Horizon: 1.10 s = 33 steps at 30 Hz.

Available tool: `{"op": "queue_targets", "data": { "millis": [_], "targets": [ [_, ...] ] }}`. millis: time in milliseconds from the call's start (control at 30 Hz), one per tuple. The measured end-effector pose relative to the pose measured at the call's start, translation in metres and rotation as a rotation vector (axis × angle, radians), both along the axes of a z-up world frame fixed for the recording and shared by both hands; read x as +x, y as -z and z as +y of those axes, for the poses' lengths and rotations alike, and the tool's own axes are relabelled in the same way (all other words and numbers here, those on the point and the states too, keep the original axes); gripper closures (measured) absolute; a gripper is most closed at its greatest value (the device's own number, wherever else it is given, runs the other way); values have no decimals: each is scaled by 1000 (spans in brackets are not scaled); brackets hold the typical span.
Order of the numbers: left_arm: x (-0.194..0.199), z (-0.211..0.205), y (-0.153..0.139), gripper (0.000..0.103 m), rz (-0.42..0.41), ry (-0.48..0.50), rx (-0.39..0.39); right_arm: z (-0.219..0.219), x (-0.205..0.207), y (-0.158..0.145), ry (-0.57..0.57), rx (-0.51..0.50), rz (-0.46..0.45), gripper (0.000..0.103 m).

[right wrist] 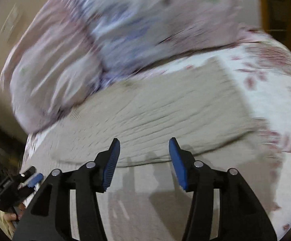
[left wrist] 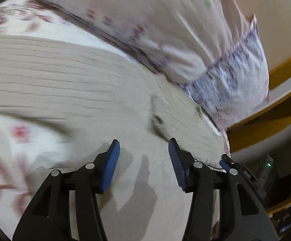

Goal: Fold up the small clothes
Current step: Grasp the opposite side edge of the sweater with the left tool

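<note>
1. White bedsheet with red-brown flower print (right wrist: 270,92), spread under everything; seen at the left edge of the left wrist view and the right side of the right wrist view.
2. Bulky pink-and-lilac patterned pillows or bedding (left wrist: 185,30), heaped along the far side of the bed, blurred in both views; exact make-up hard to tell.
3. Beige ribbed knit garment (left wrist: 69,76), lying flat on the sheet, with one part folded over itself into a thicker layer whose edge runs just ahead of the right claw's tips in the right wrist view (right wrist: 165,104); far edge touching the heaped bedding.
4. Left gripper (left wrist: 143,150), black with blue ridged pads, jaws standing apart at a middling width, nothing between them, hovering over the smooth near part of the garment.
5. Right gripper (right wrist: 144,150), same build, jaws likewise parted with nothing clamped, above the garment near its folded edge.
6. Left gripper again, small at the lower left of the right wrist view, with a hand (right wrist: 12,214) behind it.
</note>
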<state>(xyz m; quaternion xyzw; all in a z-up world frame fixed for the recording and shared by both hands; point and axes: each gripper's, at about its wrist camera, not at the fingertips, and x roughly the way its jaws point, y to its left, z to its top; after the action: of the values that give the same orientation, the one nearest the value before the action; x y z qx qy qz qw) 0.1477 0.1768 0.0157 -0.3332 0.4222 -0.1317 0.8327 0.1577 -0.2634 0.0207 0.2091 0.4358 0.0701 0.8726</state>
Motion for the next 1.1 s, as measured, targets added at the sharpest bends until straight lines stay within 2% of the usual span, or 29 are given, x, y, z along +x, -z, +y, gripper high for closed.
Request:
{"op": "queue_targets", "data": {
  "millis": [167,267,500,700,933,1000,1100],
  "targets": [
    [-33,62,5,52,-2,-182,22,45,23,9,-109,-80,34,38],
    [-42,98,20,52,49,-307,-15,56,22,12,-129,-125,39,33],
    [-47,146,37,52,54,-529,-185,43,11,6,-119,-32,38,33],
    [-43,171,43,57,63,-644,-260,44,8,7,-130,-9,34,33],
    [-51,196,52,79,77,-721,-329,40,4,7,-141,18,21,33],
    [-50,197,51,96,73,-723,-321,38,3,6,-140,19,14,33],
    [-48,192,37,97,26,-715,-299,33,3,4,-137,27,1,33]
  ]
}}
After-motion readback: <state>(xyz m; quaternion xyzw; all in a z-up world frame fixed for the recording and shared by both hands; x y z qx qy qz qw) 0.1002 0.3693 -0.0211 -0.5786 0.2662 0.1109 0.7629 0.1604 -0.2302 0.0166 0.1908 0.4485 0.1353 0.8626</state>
